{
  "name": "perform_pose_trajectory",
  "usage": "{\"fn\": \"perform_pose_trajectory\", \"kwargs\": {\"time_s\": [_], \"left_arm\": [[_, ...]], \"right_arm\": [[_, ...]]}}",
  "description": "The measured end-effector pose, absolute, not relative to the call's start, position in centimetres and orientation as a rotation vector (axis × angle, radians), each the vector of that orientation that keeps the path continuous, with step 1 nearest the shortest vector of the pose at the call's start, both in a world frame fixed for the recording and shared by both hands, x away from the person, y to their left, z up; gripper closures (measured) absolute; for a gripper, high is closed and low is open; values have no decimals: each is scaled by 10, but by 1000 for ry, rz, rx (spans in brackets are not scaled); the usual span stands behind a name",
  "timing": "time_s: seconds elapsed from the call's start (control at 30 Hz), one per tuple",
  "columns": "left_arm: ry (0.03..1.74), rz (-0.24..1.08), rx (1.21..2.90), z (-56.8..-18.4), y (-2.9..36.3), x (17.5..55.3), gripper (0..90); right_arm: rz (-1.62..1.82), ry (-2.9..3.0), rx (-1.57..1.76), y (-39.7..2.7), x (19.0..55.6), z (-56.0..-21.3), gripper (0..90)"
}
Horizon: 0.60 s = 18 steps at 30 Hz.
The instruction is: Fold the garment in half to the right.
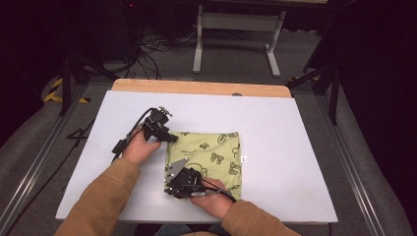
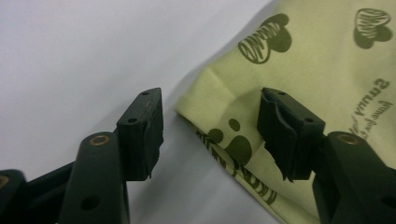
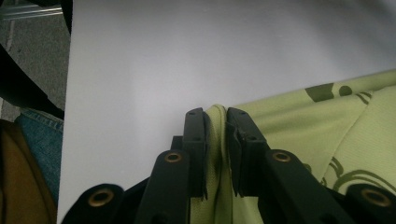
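A light green cloth (image 1: 216, 152) printed with dark bows and hearts lies folded flat on the white table (image 1: 280, 118). My left gripper (image 1: 168, 138) is at the cloth's far left corner. In the left gripper view it (image 2: 210, 135) is open, one jaw over the cloth (image 2: 327, 70) and the other over bare table, with the corner lying between them untouched. My right gripper (image 1: 169, 189) is at the near left corner. In the right gripper view it (image 3: 215, 116) is shut on a pinched-up fold of the cloth's edge (image 3: 350, 121).
A wooden strip (image 1: 196, 87) runs along the table's far edge. Beyond it, a white frame's legs (image 1: 198, 49) and loose cables (image 1: 152, 49) are on the grey floor. Bare white table spreads to the right of the cloth and behind it.
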<state>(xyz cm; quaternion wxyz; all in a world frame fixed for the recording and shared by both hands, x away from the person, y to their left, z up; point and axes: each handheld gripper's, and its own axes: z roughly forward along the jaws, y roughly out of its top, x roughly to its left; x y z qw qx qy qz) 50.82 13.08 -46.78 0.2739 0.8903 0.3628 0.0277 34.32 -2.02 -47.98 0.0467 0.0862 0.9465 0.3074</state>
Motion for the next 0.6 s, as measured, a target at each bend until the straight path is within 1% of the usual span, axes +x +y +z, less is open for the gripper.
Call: {"fn": "perform_pose_trajectory", "kwargs": {"time_s": [0.3, 0.33, 0.4, 0.47, 0.6], "left_arm": [[980, 129, 2445, -471, 123, 507, 557], [975, 125, 2448, -471, 122, 506, 583], [966, 102, 2450, -470, 121, 505, 663], [938, 81, 2456, -470, 119, 503, 797], [920, 112, 2474, -469, 117, 501, 830]], "right_arm": [[936, 2888, 259, -20, 342, -480, 783], [937, 2886, 254, -20, 342, -480, 784], [938, 2884, 255, -20, 342, -480, 784], [932, 2883, 259, -20, 341, -480, 784], [936, 2880, 253, -20, 341, -480, 784]]}}
